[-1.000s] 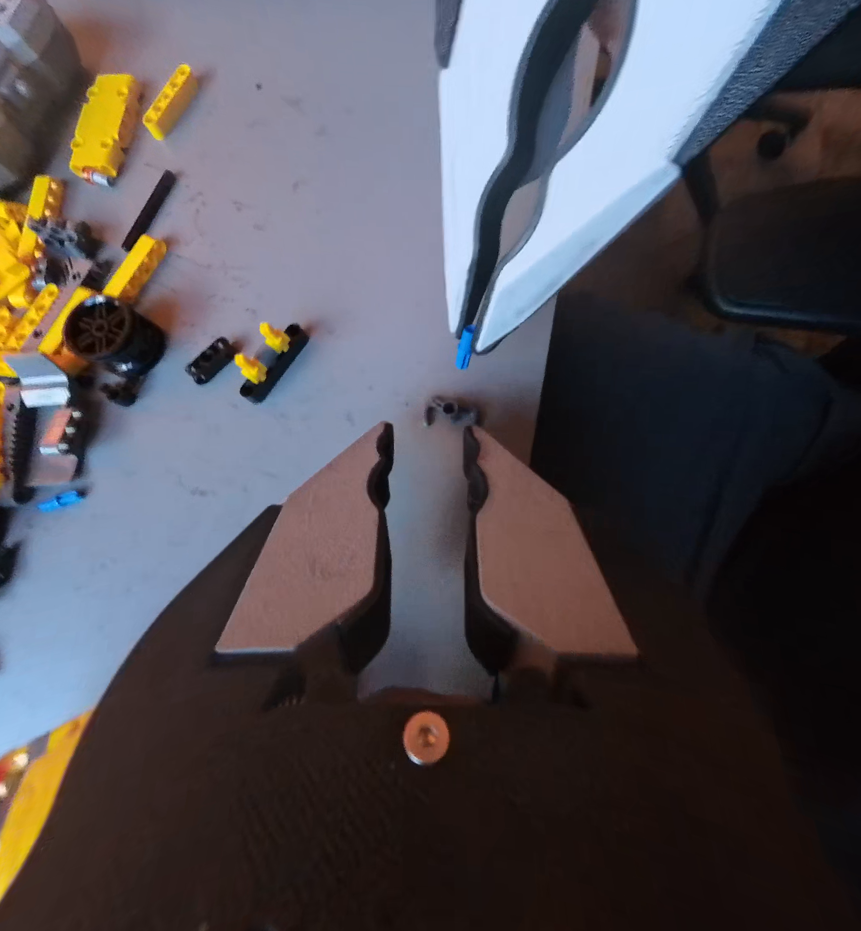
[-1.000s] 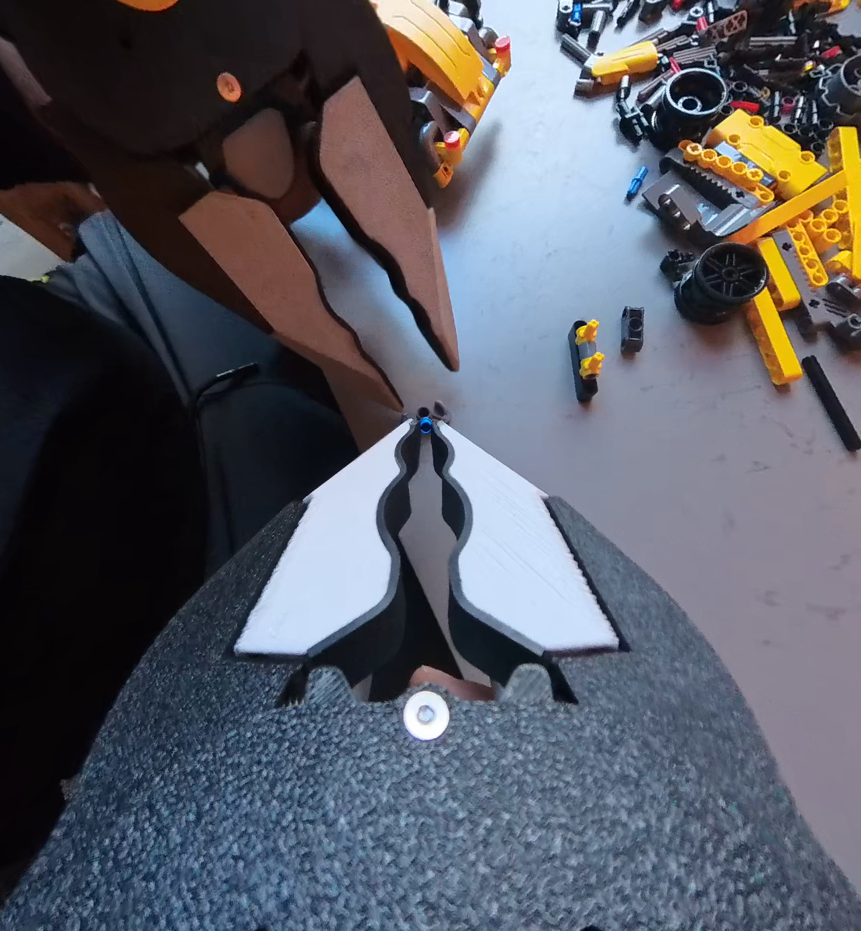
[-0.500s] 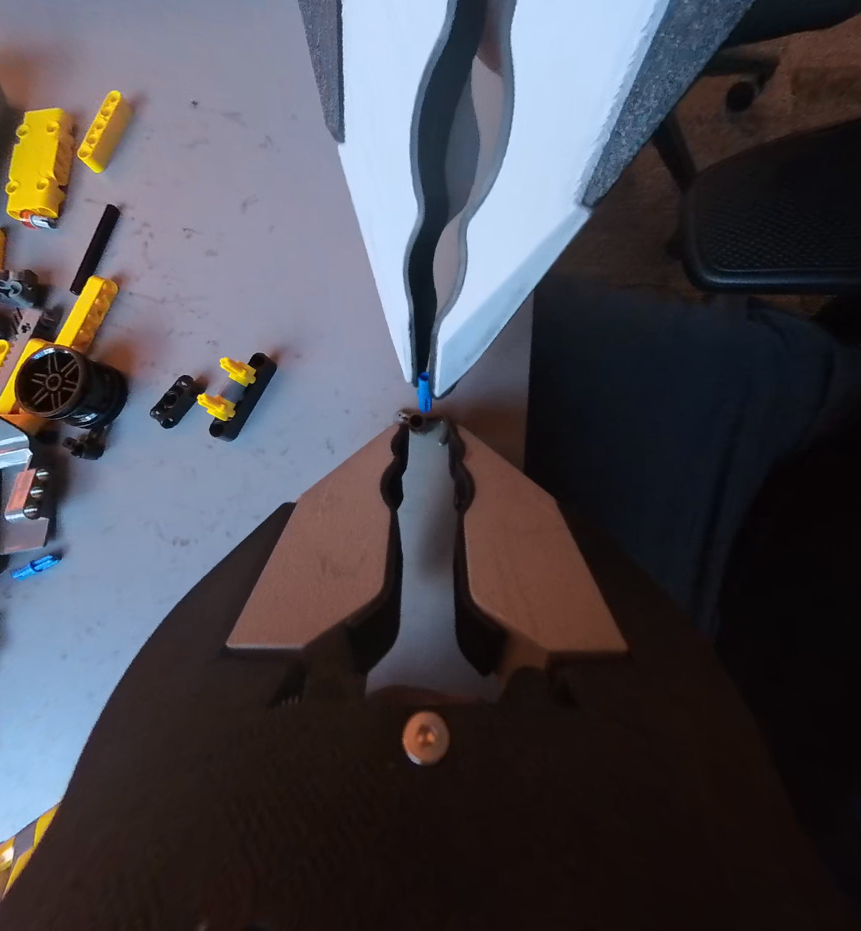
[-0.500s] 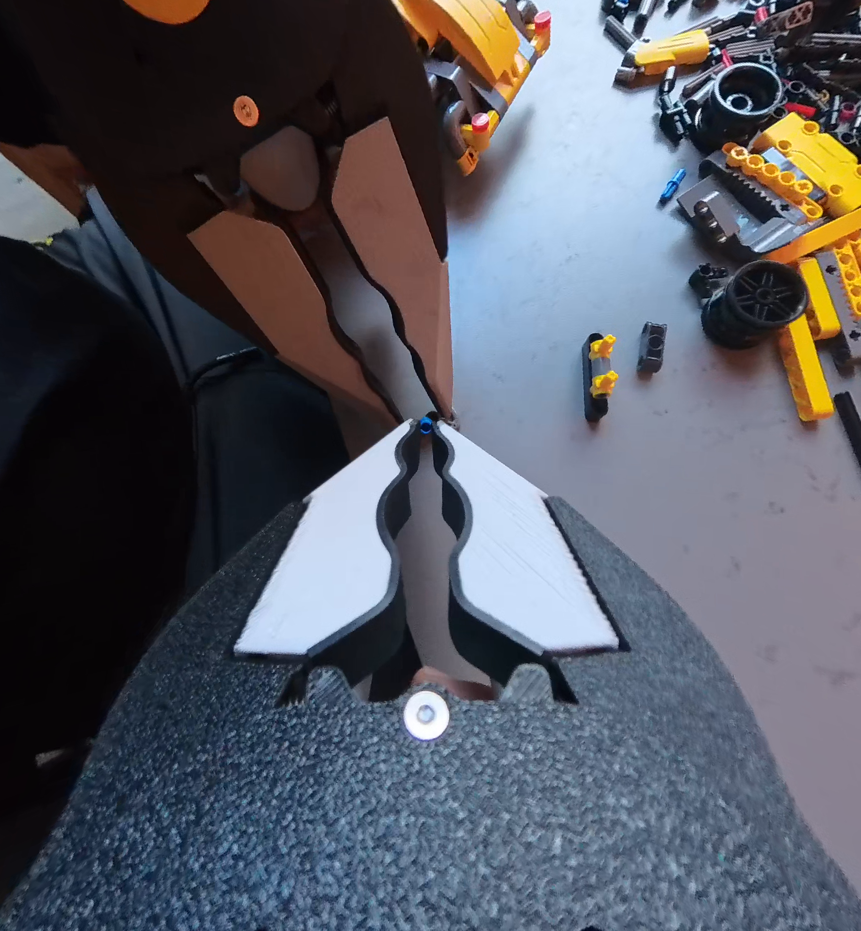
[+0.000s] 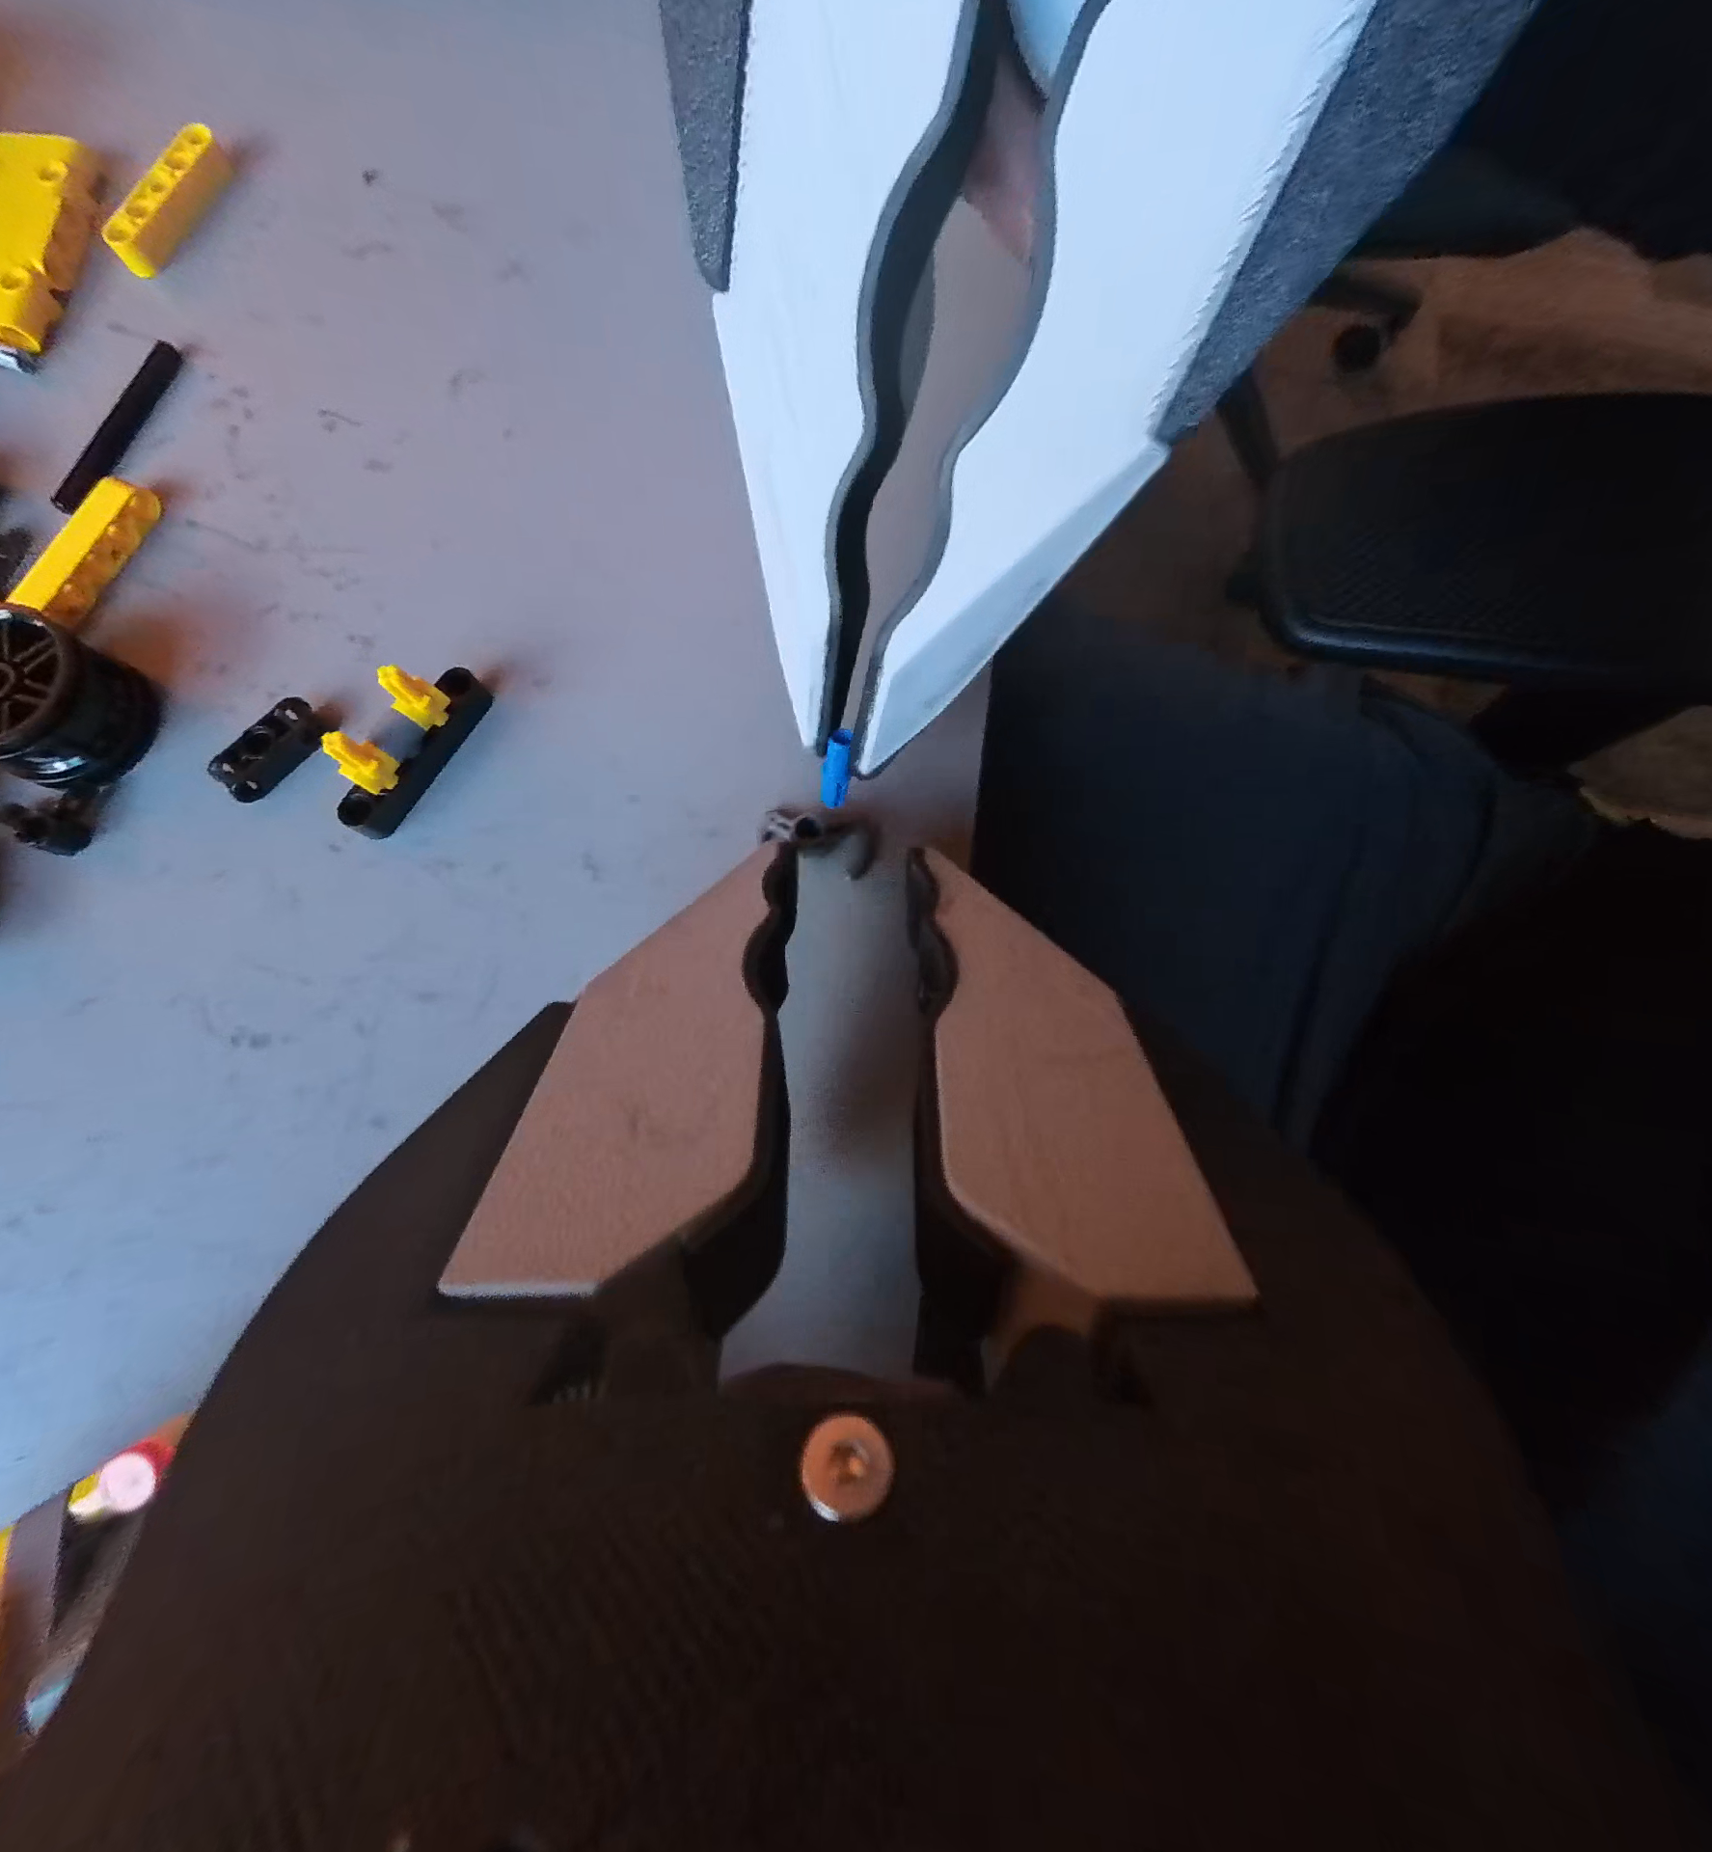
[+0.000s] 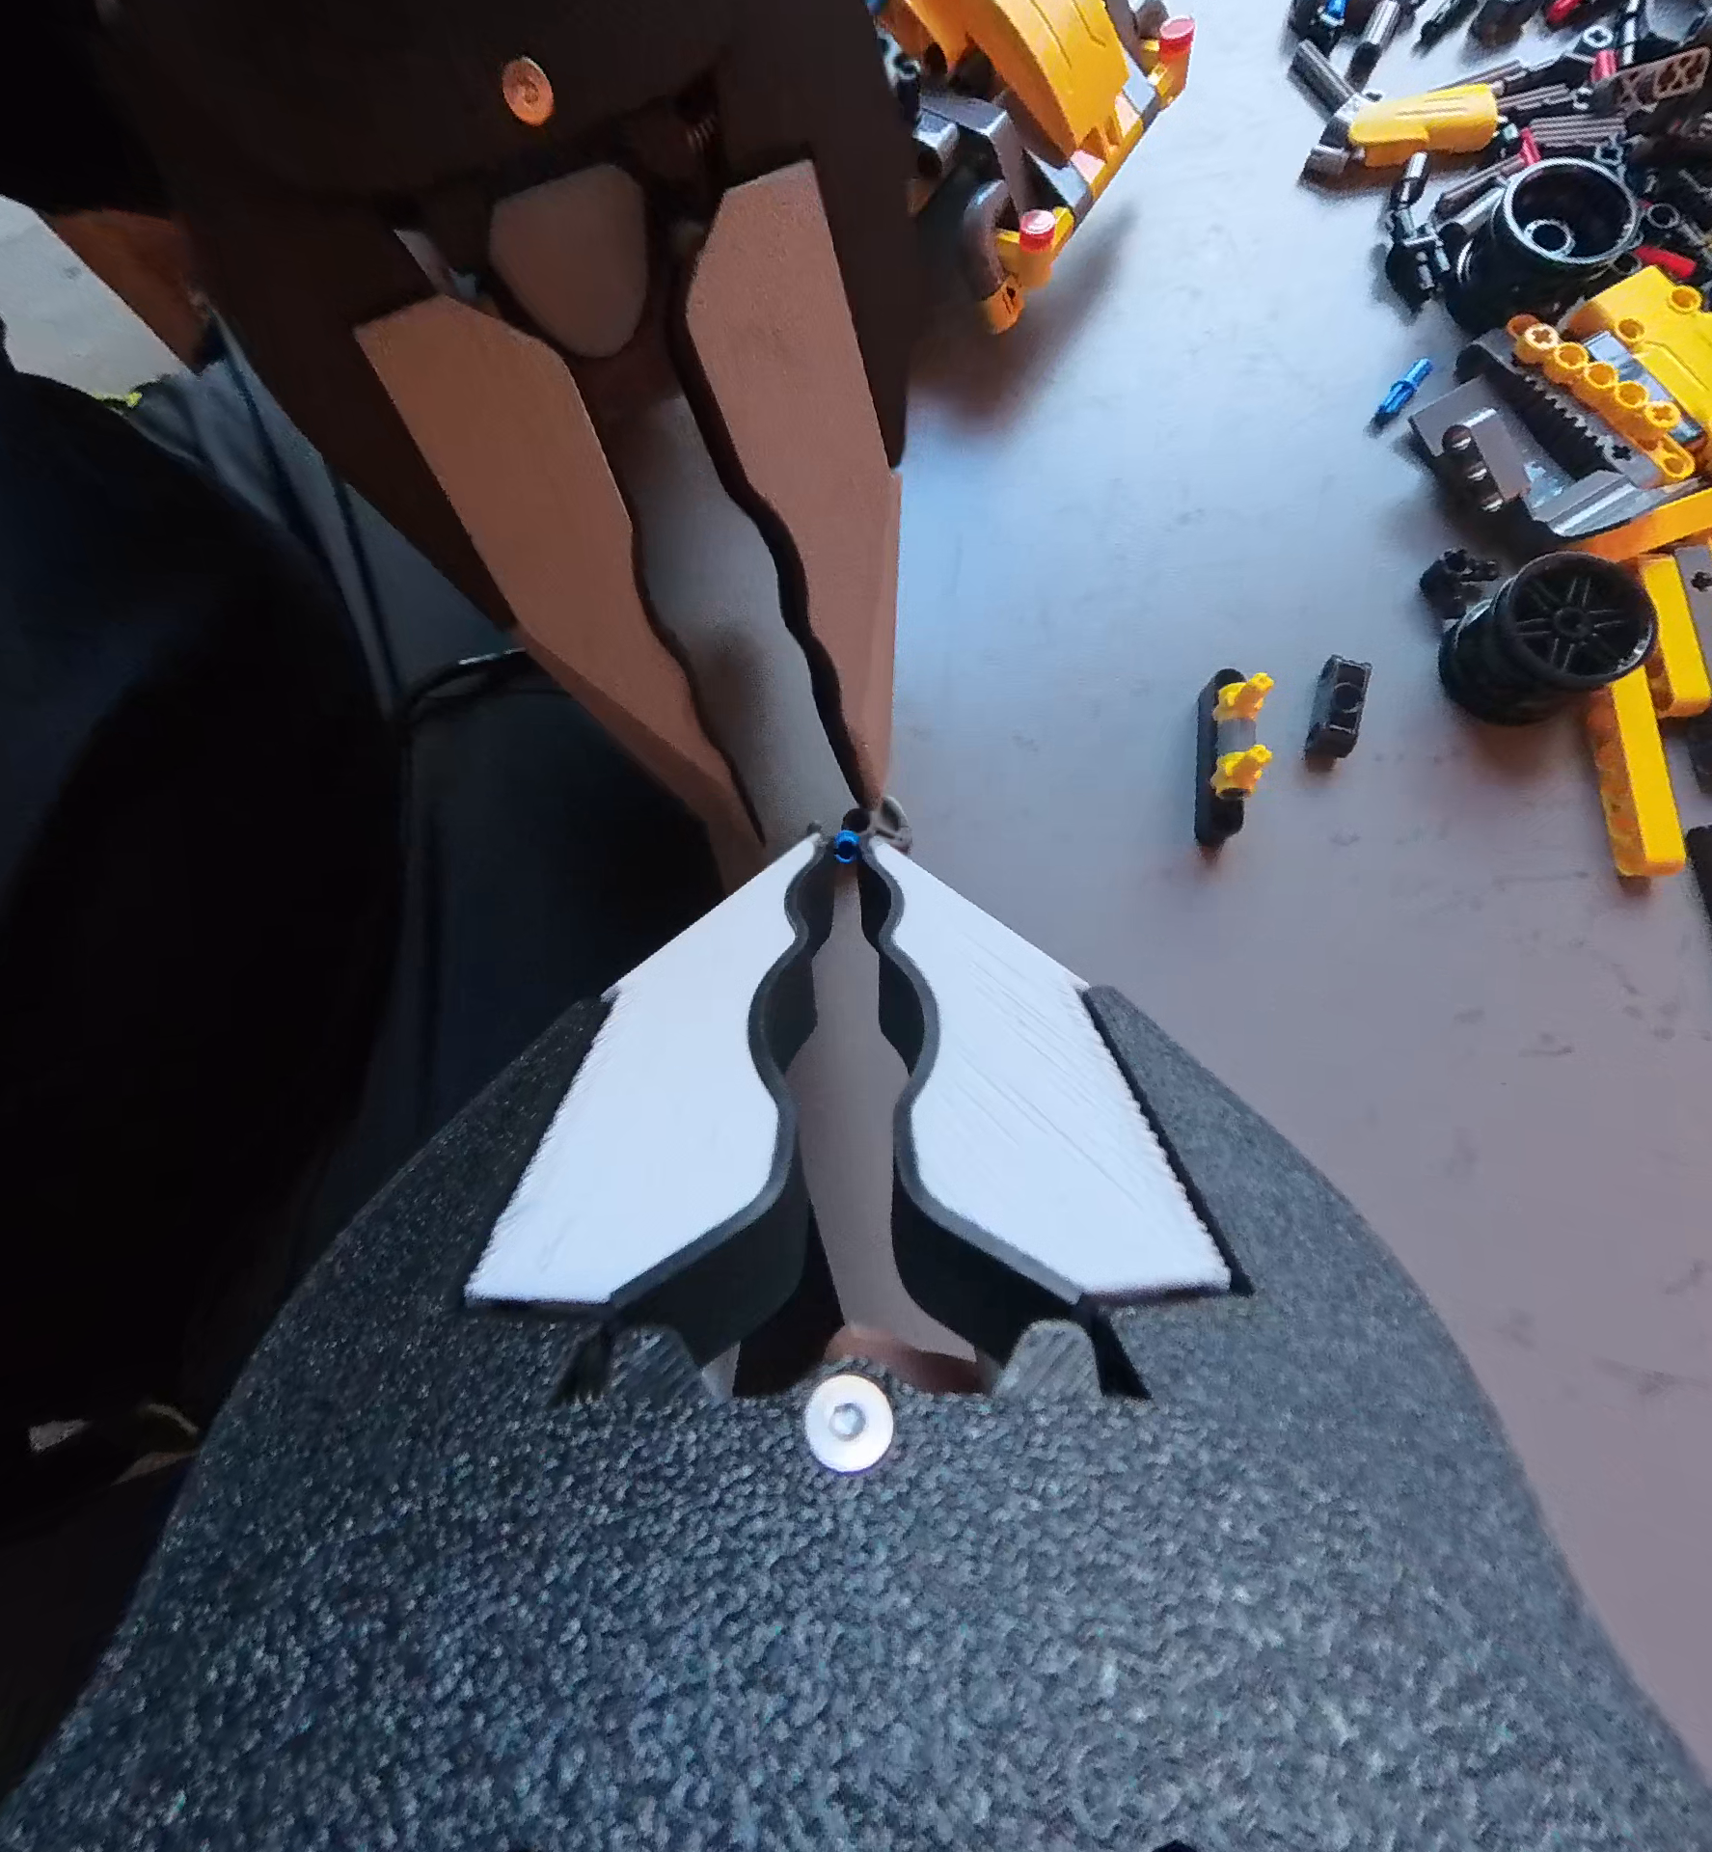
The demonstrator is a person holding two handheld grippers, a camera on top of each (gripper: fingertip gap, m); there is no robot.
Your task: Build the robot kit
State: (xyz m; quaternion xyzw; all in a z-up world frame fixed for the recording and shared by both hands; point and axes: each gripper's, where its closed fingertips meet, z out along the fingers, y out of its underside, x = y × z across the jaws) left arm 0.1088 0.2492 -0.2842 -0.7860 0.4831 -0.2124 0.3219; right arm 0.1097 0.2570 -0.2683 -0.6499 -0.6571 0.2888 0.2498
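The blue pin sticks out lengthwise from the white right tool, clamped tight at its tips and aimed at the small dark connector. The connector sits against one tip of the brown left tool, whose jaws stand parted, low over the grey tabletop.

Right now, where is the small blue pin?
In the left wrist view, the blue pin sits pinched at the right gripper tips, above the small dark connector near the table edge.

left hand-held gripper parted, right hand-held gripper pinched, tips meeting
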